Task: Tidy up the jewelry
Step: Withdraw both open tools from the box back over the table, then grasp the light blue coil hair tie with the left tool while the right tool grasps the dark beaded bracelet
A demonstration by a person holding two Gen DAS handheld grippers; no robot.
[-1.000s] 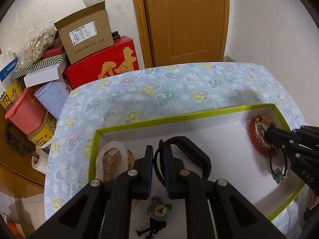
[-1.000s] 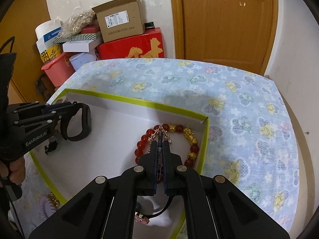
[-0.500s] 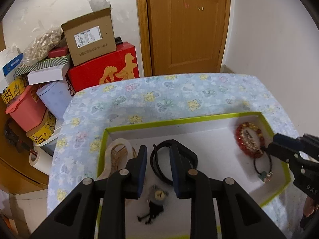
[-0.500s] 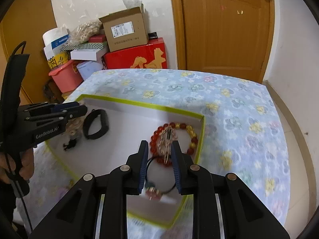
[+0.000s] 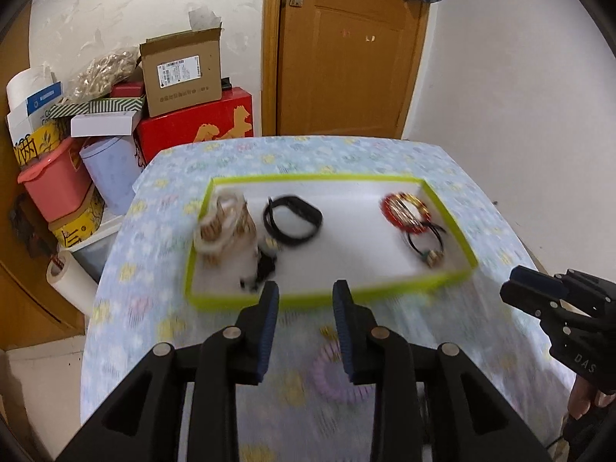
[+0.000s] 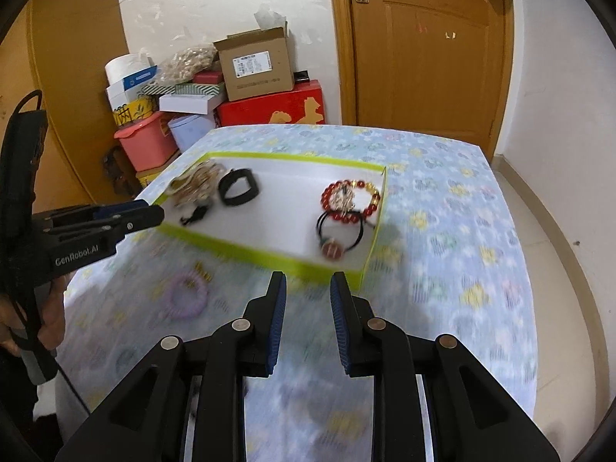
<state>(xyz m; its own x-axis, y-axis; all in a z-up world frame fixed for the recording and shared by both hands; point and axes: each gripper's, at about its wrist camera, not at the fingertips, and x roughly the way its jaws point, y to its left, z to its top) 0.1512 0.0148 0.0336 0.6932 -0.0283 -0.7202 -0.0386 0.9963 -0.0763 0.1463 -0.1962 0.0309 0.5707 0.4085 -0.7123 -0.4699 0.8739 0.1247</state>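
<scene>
Surface: floral blue tablecloth (image 6: 454,208) covering a table in a room with a wooden door (image 6: 427,50) and white walls.
Tray: green-rimmed white tray (image 5: 327,298) lying flat on the cloth, holding most of the jewelry.
Red bracelet: red bead bracelet (image 6: 350,200) with gold beads at the tray's right end, a metallic piece lying across it.
Hair tie: black hair tie (image 6: 340,231) with a round charm, touching the red bracelet on its near side.
Black band: black band (image 5: 292,221) left of the tray's middle.
Pale bangles: pale bangles (image 5: 223,223) heaped in the tray's left end; blurred.
Dark trinket: small dark trinket (image 5: 263,265) just beside the bangles, near the front rim; too blurred to identify.
Loose pieces: purple coil bracelet (image 6: 186,294) on the cloth outside the tray, a small gold item (image 6: 202,271) near it.
Left gripper: left gripper (image 5: 306,304) hovering in front of the tray, jaws apart, nothing between them.
Right gripper: right gripper (image 6: 308,292) hovering by the tray's near right corner, jaws apart, holding nothing.
Background: stacked boxes (image 5: 181,73), red box (image 5: 196,123) and pink bin (image 5: 54,181) against the wall.
</scene>
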